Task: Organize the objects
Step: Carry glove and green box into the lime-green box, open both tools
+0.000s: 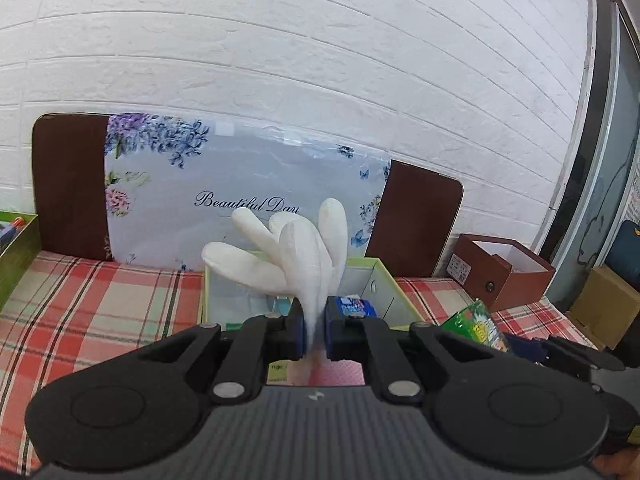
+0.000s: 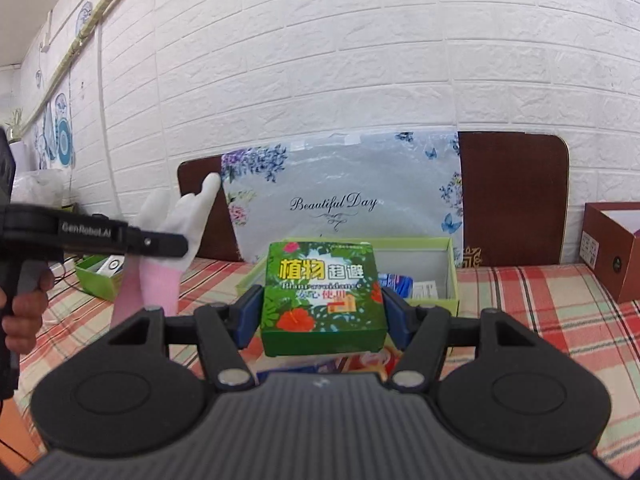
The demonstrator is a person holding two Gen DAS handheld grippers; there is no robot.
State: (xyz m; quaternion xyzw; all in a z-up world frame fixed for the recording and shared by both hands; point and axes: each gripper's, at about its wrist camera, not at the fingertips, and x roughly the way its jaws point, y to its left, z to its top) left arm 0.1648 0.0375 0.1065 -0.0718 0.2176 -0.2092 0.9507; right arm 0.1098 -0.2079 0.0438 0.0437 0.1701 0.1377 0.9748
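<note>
Left wrist view: our left gripper (image 1: 314, 334) pinches the white glove (image 1: 296, 252) above the light-green tray's near rim (image 1: 394, 296). Our right gripper (image 2: 322, 312) clamps the green box (image 2: 322, 300) just before that tray (image 2: 450, 258).

I'm in a home room: white brick-pattern wall (image 1: 320, 40) at twelve o'clock, a plaid tablecloth (image 1: 100, 300) over my surface, a floral "Beautiful Day" bag (image 2: 340, 196) leaning on the wall, a brown cardboard box (image 1: 504, 268) at two o'clock.

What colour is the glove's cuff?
Pink; the glove is otherwise white. Shows best in the right wrist view.
</note>
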